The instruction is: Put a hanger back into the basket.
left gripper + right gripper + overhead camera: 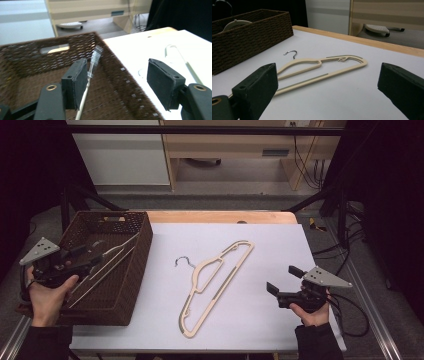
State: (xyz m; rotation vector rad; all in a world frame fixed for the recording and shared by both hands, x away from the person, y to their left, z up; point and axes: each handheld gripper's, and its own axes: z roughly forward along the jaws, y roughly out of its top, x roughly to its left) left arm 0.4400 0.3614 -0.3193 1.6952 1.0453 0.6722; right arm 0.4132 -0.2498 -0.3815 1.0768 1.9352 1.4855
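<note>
A cream hanger (201, 270) with a metal hook lies flat on the white table cover, near the middle. The right gripper view has this hanger (347, 70) ahead of its jaws. My right gripper (283, 280) hovers to its right, open, jaws wide with nothing between them (328, 75). A brown woven basket (142, 250) stands at the left with more cream hangers (112, 257) lying slanted inside. Over the basket is my left gripper (89, 258), open. In its own view (117, 77) a thin hanger arm (86, 92) runs up beside the left pad, unpressed.
The basket's right wall (120, 75) rises between the left gripper and the table cover (260, 320). A wooden table edge (220, 216) runs along the back. Dark frame bars stand at both sides, and cables (350, 315) trail by the right hand.
</note>
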